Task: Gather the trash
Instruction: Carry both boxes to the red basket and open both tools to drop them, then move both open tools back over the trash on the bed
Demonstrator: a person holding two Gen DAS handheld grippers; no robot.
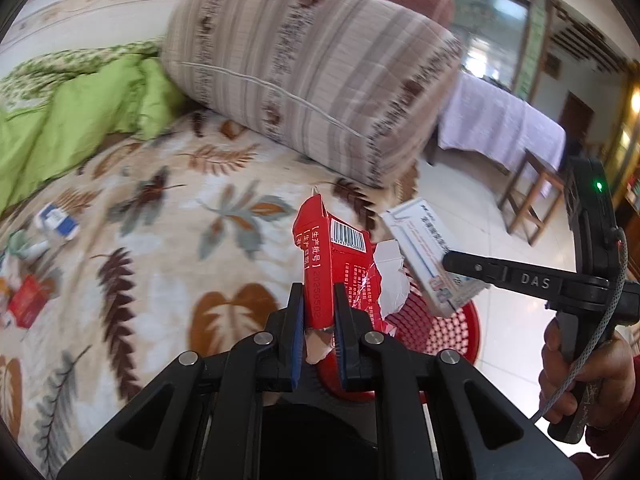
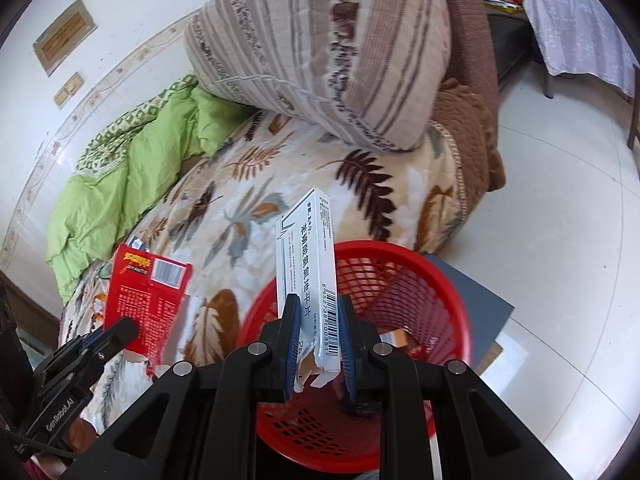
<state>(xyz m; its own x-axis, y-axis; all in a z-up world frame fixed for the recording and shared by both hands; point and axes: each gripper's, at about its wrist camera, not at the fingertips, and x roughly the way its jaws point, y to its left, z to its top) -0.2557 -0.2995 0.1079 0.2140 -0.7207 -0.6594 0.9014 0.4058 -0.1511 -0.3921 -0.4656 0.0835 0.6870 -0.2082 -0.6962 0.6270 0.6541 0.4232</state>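
Observation:
My left gripper [image 1: 318, 300] is shut on a torn red carton [image 1: 332, 264] and holds it above the bed's edge; it also shows in the right wrist view [image 2: 146, 300]. My right gripper [image 2: 318, 312] is shut on a white medicine box [image 2: 308, 276] and holds it over the red mesh basket [image 2: 400, 280]. The white box [image 1: 428, 256] and the basket [image 1: 440, 328] also show in the left wrist view, to the right of the red carton. More litter lies on the blanket at the far left: a blue and white packet [image 1: 56, 220] and a red packet [image 1: 30, 296].
The bed carries a leaf-patterned blanket [image 1: 180, 240], a green quilt [image 1: 60, 128] and a big striped pillow [image 1: 312, 80]. The basket stands on the pale tiled floor [image 2: 560, 240] next to a grey board [image 2: 480, 300]. A cloth-covered table [image 1: 500, 128] and a wooden stool [image 1: 532, 200] stand beyond.

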